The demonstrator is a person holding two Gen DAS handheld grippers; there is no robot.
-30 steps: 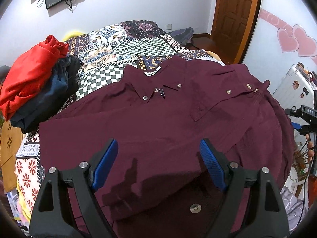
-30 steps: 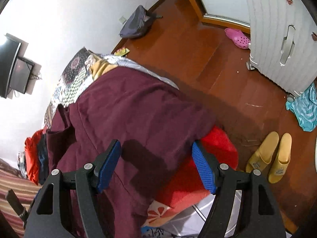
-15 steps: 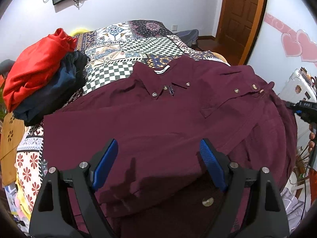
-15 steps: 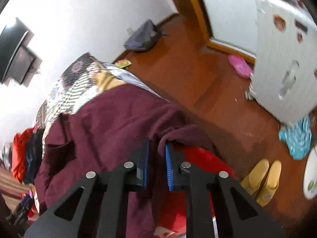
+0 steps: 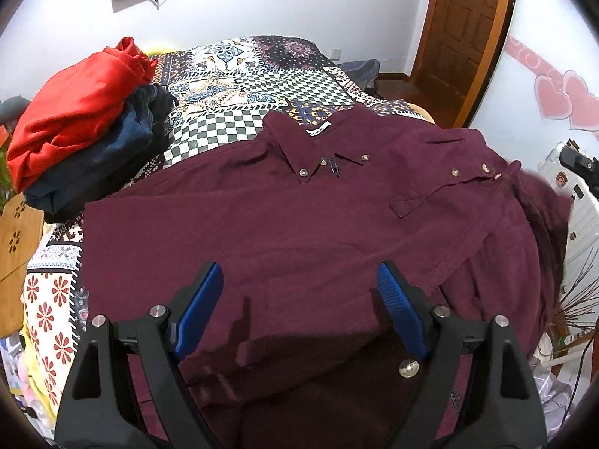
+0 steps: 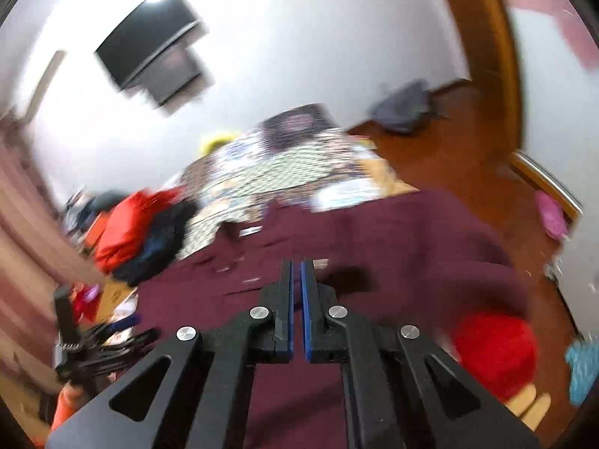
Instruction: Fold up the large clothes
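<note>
A bedroom, a patchwork quilt over the bed, and spread across it the big maroon shirt, collar away from us, buttons up. Off to the left gripper's far left sits a heap of red and navy clothes.

Big change on the right side! A second ago the right gripper stood wide open over the shirt's edge hanging off the bed; now its blue pads are nearly together with only a thin slit between them. Whether cloth is pinched in there, I can't tell — the view is smeared with motion blur. It's swinging fast, now facing across the shirt toward the collar, where before it looked down at the floor.

The left gripper hangs wide open and empty just above the shirt's near hem, barely shifted.

My read: the right side or sleeve is being carried inward, the first fold under way.
</note>
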